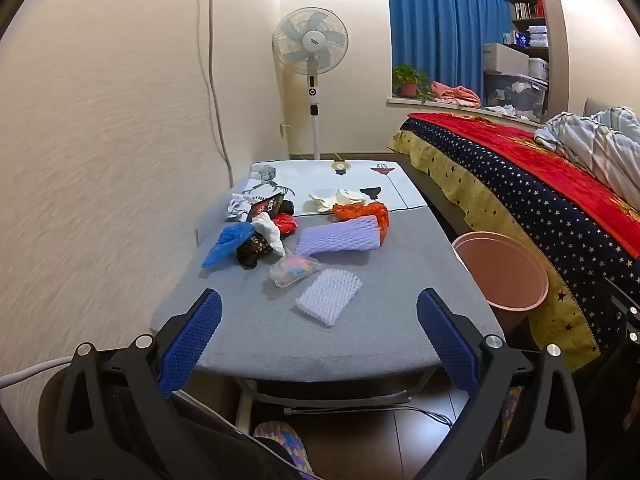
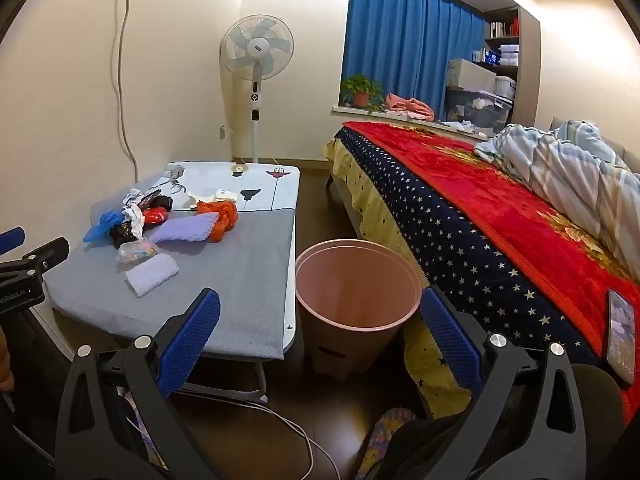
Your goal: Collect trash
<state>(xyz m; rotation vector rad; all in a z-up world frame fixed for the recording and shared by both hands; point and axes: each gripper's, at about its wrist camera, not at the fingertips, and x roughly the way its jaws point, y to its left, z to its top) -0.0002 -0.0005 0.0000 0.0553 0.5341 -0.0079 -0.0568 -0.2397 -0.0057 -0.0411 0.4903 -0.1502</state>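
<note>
Trash: crumpled bags, wrappers and white foam net sleeve (image 1: 329, 296) scattered on grey-topped table (image 1: 400, 312).
Bin: empty round pink plastic bin (image 2: 356, 280) on floor beside table.
Left tongs (image 1: 319, 334): spread apart, empty.
Right tongs (image 2: 320, 332): spread apart, empty.

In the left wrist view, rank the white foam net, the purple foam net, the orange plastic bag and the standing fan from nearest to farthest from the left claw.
Left claw, open, near edge of table.
1. White foam net, just ahead, centre.
2. Purple foam net, mid-table.
3. Orange plastic bag, behind it, slightly right.
4. Standing fan, on the floor beyond the table.

Warm indoor light, fisheye-bent edges, dark corners, sharp centre
</note>
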